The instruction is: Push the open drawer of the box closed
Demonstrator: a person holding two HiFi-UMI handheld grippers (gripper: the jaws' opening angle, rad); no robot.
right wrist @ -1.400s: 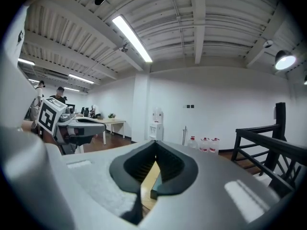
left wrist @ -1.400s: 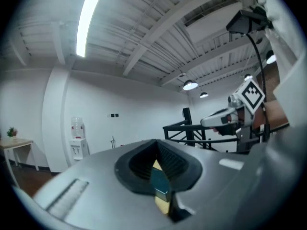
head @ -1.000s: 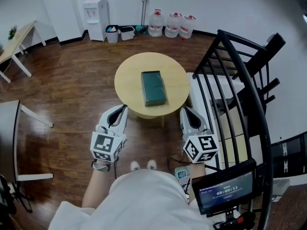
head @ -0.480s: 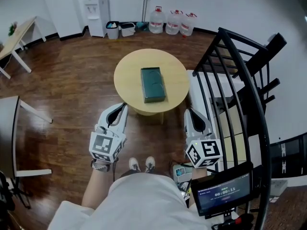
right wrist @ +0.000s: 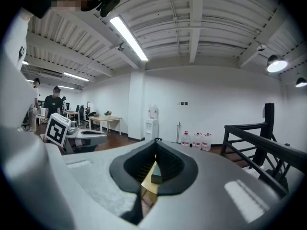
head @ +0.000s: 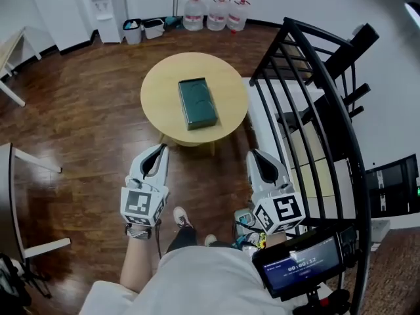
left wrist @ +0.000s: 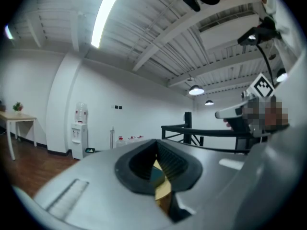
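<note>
Dark green box: flat at centre of round desk, upper middle. Left tongs, right tongs: lower frame, both closed together, empty, apart from desk.

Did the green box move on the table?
No. The box lies on the middle of the table, just as before; only the view shifted.
</note>
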